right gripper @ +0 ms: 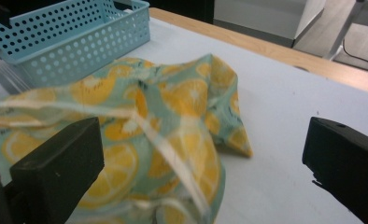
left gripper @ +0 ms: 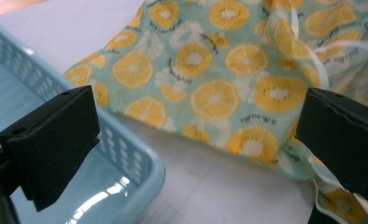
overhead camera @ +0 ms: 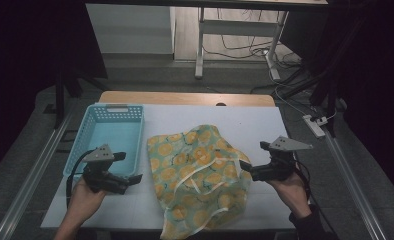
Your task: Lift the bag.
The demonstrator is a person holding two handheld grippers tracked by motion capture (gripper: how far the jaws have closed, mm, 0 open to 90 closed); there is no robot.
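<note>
Right, both claws gape wide, gripping nothing; my left claw (overhead camera: 130, 170) sits at 9 o'clock of the crumpled fruit-print cloth (overhead camera: 200, 175), right claw (overhead camera: 250, 160) at 3, cloth mid-worktop (overhead camera: 265, 125); risk as I judge it: pinching only the loose white strap (right gripper: 173, 140) so fabric slips, or left claw knocking the basket (overhead camera: 110, 132); left gripper view shows that basket rim close, high view hides it.

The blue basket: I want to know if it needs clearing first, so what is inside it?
The blue basket looks empty: its bare floor shows. The left gripper covers its near right corner, so that bit stays unseen.
</note>
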